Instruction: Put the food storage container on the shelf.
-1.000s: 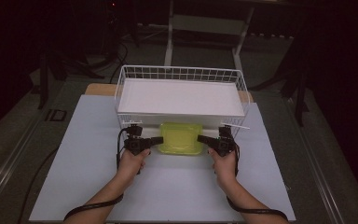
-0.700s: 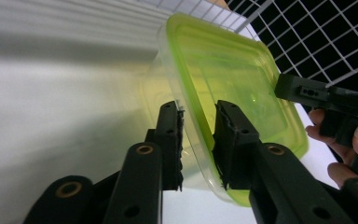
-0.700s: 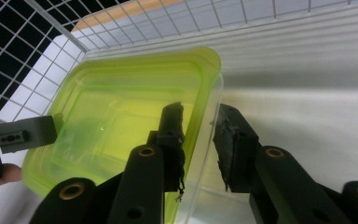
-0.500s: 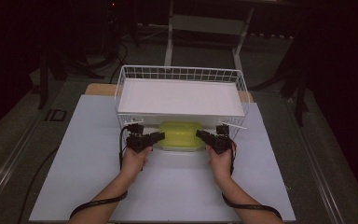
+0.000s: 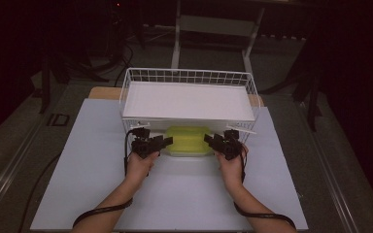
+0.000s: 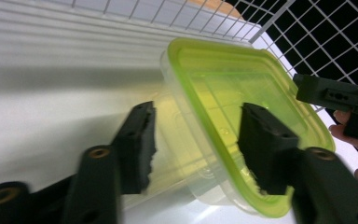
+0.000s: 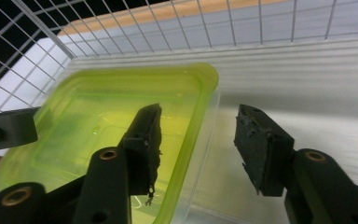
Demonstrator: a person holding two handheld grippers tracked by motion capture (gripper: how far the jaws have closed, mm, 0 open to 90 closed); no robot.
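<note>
A clear plastic container (image 5: 188,141) with a lime-green lid (image 6: 242,107) sits at the centre of the high view, on the white table (image 5: 77,184) and tucked against the lower front of the white wire basket (image 5: 141,77), beneath the basket's white shelf board (image 5: 187,101). The left gripper (image 5: 166,141) flanks it from the left of the frame and the right gripper (image 5: 208,139) from the right. In the left gripper view the jaws straddle the container's rim, spread apart, with the pads clear of the plastic; in the right gripper view the jaws likewise stand apart astride the lid's edge, nothing pinched. Both pairs of jaws have just been opening with the container's edge between them. The container looks to have been set down and let go, and it may be tilted against the basket. The risk from here is a drag on withdrawal: a pad that hooks the lid's lip as a hand pulls away could slide or tip the light container, or pop the lid loose. A jaw could also snag the basket's wire mesh close behind.
</note>
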